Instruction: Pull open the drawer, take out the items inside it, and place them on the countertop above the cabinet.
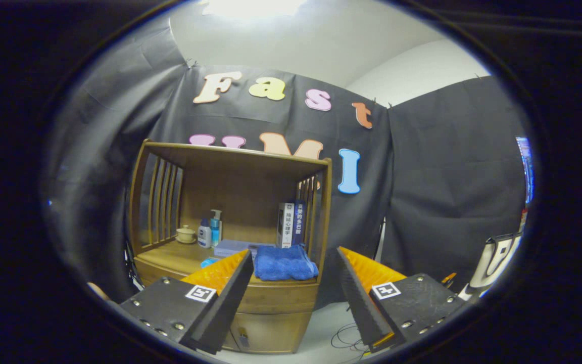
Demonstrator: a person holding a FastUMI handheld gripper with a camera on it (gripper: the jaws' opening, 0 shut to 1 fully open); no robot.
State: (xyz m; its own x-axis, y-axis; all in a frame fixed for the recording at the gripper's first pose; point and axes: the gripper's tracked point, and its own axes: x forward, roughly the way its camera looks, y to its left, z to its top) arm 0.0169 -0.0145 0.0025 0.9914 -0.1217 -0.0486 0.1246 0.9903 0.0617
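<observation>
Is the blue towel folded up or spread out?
Folded. The towel lies as a thick bundle on the countertop, beyond the open tool.

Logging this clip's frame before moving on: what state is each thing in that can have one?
gripper: open, fingers spread, holding nothing, short of the cabinet.
drawer: looks shut, flush with the front.
blue towel: folded, lying on the countertop.
pump bottle: upright.
books: standing upright.
</observation>
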